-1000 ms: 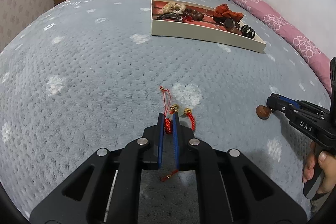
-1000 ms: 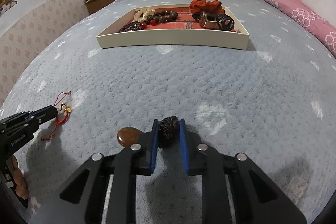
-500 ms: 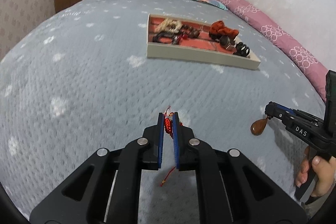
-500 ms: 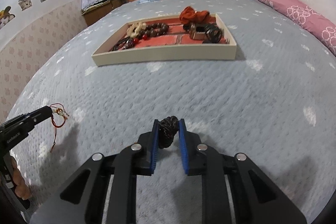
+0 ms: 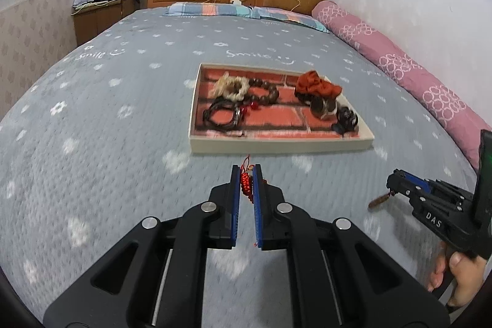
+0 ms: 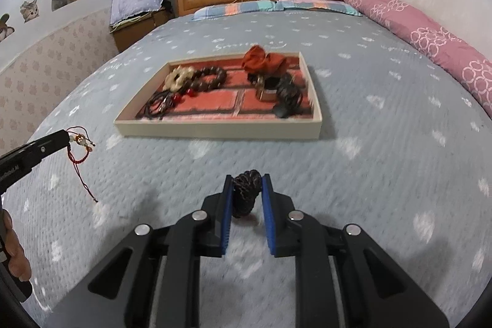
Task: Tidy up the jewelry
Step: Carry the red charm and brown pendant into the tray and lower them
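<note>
Both tilted down over the bedspread (image 5: 92, 119), left gripper (image 5: 246, 174) clamps a red cord bracelet (image 5: 245, 185), right gripper (image 6: 247, 183) a dark knotted cord (image 6: 244, 192).

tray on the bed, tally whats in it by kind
bead bracelets: 2 (cream bead bracelet, dark brown bead bracelet)
black cord bracelet with red beads: 1
orange-red scrunchie: 1
black coiled band: 1
brown and metal piece, kind unclear: 1
total in the tray: 6
</note>
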The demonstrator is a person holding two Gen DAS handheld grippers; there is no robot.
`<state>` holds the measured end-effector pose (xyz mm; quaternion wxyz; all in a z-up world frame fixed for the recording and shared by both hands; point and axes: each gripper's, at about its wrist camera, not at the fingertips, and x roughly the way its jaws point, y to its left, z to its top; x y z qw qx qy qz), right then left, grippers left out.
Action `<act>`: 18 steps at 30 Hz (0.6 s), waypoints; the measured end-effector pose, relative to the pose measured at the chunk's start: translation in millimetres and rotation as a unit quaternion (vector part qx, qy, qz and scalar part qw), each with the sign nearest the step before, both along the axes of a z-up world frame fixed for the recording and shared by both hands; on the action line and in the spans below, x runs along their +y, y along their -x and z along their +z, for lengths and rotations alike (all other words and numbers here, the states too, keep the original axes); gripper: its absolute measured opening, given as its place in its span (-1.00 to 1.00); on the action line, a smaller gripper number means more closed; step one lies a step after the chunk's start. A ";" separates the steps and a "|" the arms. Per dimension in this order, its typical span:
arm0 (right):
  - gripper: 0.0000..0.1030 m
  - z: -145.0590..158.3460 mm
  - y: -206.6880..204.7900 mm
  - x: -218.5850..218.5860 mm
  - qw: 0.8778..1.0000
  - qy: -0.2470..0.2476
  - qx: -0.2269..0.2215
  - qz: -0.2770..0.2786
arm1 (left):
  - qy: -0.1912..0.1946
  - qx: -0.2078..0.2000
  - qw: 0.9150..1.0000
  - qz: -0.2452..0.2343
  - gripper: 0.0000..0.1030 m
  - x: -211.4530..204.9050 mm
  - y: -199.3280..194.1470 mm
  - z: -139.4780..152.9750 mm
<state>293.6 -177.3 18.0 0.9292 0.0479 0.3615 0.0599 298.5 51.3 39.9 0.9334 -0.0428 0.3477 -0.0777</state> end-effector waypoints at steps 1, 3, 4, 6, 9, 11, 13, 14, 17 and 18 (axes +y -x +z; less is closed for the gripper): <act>-0.64 2.7 -4.2 -0.5 1.000 0.002 -0.002 0.000 | -0.001 0.000 1.000 -0.001 -0.87 -1.5 -4.1 1.1; -0.64 9.5 -14.3 -1.3 1.000 0.006 -0.009 -0.001 | -0.010 -0.002 1.000 -0.002 -0.87 -7.3 -17.3 4.4; -0.64 13.4 -20.3 -1.8 1.000 0.007 -0.013 -0.001 | -0.014 -0.003 1.000 -0.003 -0.87 -9.2 -22.0 5.7; -0.64 21.0 -32.5 -2.3 1.000 0.009 -0.020 -0.002 | -0.018 -0.005 1.000 -0.004 -0.87 -13.7 -35.2 8.0; -0.64 28.9 -51.3 -2.0 1.000 0.007 -0.027 -0.002 | -0.016 -0.005 1.000 -0.003 -0.87 -17.3 -56.0 9.2; -0.64 32.3 -65.2 0.2 1.000 0.008 -0.030 -0.001 | -0.016 -0.005 1.000 -0.001 -0.87 -19.4 -67.9 9.1; -0.64 33.3 -81.5 4.8 0.999 0.011 -0.031 0.002 | -0.016 -0.004 1.000 0.001 -0.87 -21.6 -82.4 8.2; -0.64 32.5 -87.1 6.4 0.999 0.012 -0.031 0.003 | -0.016 -0.003 1.000 0.001 -0.87 -23.1 -89.6 7.2; -0.64 25.8 -110.8 11.6 1.000 0.013 -0.025 0.001 | -0.013 0.003 1.000 0.004 -0.87 -25.4 -111.1 1.2; -0.64 23.3 -115.9 12.9 1.000 0.014 -0.023 0.000 | -0.012 0.006 1.000 0.005 -0.87 -25.8 -117.0 -1.6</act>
